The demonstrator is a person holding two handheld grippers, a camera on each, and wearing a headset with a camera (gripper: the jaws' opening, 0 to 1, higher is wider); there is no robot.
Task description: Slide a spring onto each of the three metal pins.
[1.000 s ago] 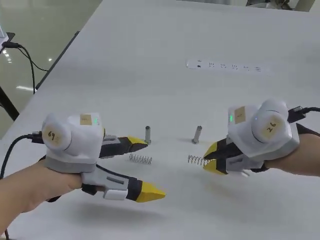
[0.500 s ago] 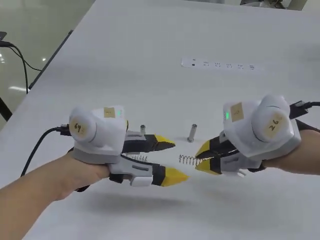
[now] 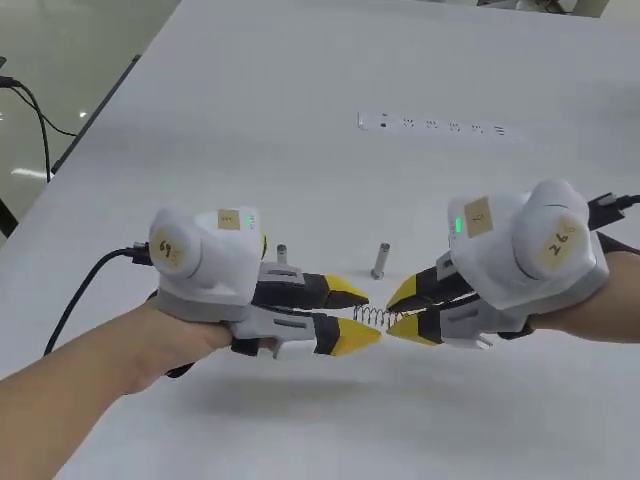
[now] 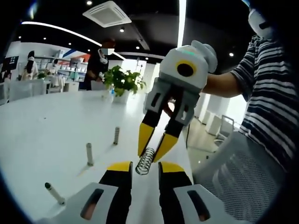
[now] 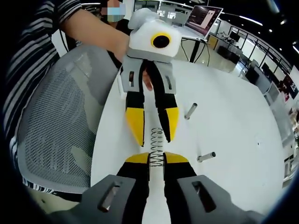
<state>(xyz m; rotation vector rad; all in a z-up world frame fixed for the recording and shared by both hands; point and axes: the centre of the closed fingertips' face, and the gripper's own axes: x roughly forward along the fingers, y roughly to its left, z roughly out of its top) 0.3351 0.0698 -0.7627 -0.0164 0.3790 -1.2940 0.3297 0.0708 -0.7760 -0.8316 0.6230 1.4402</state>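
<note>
currently, right gripper point(image 3: 393, 315) pinches the spring point(image 5: 157, 148); left gripper point(image 3: 371, 315) jaws spread around it.

- Head view: was set high at the near side, facing forward and down across the white table point(image 3: 300, 100). The left gripper point(image 3: 371, 316) and right gripper point(image 3: 391, 318) lay close beneath it.
- Left gripper view: rode low over the table, facing right. It met the right gripper point(image 4: 148, 156) head-on, very near.
- Right gripper view: rode low, facing left. It met the left gripper point(image 5: 155, 140) head-on, equally near.
- Shared by all three: the spring point(image 3: 372, 317) between the facing tips, and the table around it.
</note>
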